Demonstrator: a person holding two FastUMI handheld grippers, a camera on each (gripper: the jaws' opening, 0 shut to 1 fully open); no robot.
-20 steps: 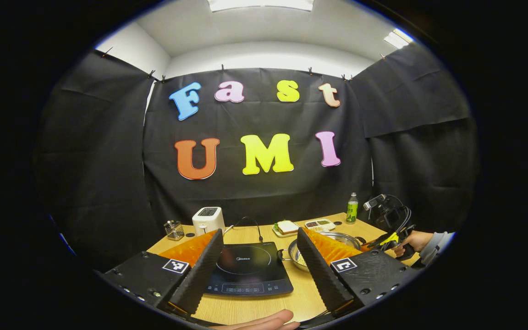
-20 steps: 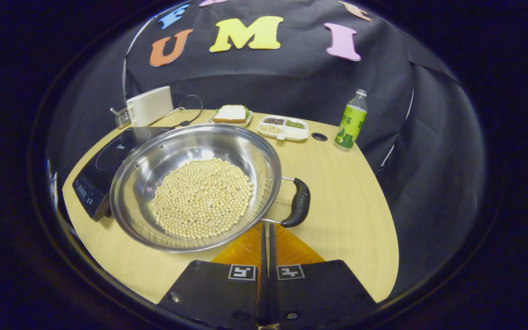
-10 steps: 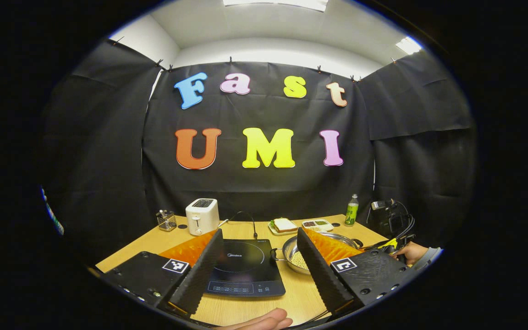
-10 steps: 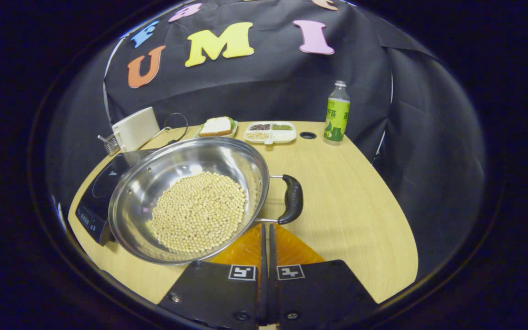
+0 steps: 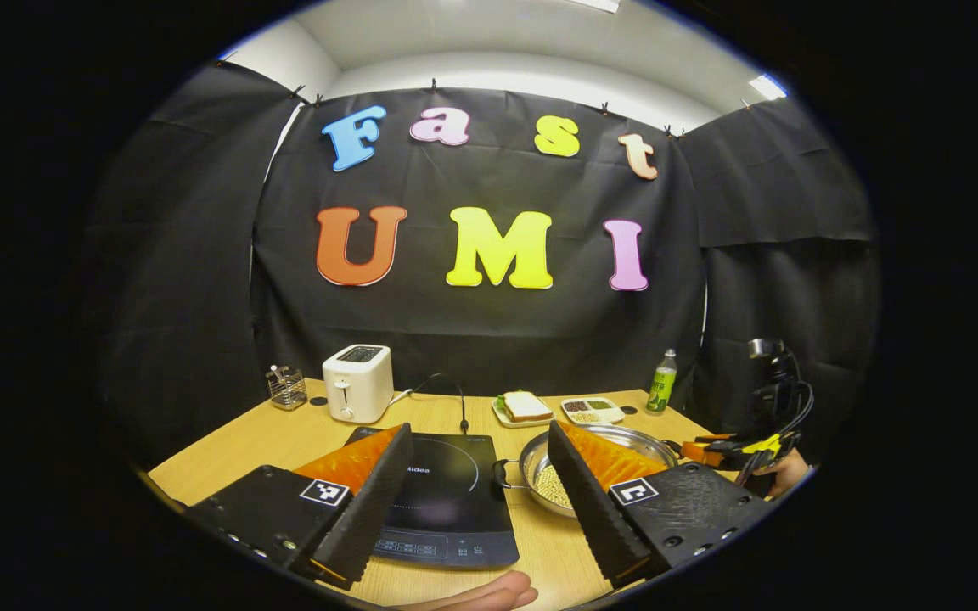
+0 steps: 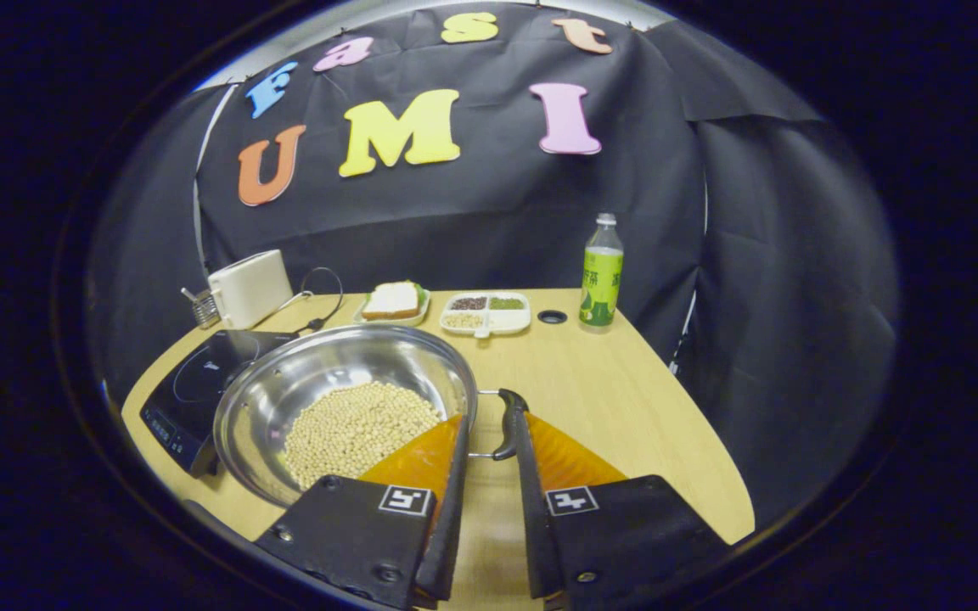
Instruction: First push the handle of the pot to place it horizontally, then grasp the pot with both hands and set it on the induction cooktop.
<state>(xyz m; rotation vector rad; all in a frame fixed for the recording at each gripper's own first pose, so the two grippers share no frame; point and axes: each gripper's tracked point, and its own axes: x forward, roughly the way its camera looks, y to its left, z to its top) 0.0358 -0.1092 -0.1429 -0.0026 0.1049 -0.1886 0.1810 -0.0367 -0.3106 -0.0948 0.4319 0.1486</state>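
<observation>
A steel pot (image 6: 345,382) holding pale beans sits on the wooden table, just right of the black induction cooktop (image 6: 188,386). My right gripper (image 6: 490,420) is open by a narrow gap, and the pot's black right handle (image 6: 506,420) stands between its fingertips, close to the right finger. In the left gripper view my left gripper (image 5: 479,428) is wide open above the table's near edge, holding nothing. Beyond its fingers lie the cooktop (image 5: 446,492) and the pot (image 5: 538,479), whose left handle (image 5: 502,473) faces the cooktop. The right gripper (image 5: 710,448) shows at the pot's far side.
At the back stand a white toaster (image 5: 357,382), a wire holder (image 5: 287,388), a sandwich plate (image 6: 391,301), a divided snack tray (image 6: 485,311) and a green bottle (image 6: 601,276). The cooktop's cable (image 5: 455,395) runs rearward. A hand (image 5: 472,594) shows below my left gripper.
My right gripper went from shut to open and moved forward, so its fingers now straddle the pot's right handle. The left gripper drew back a little; the pot stayed put.
</observation>
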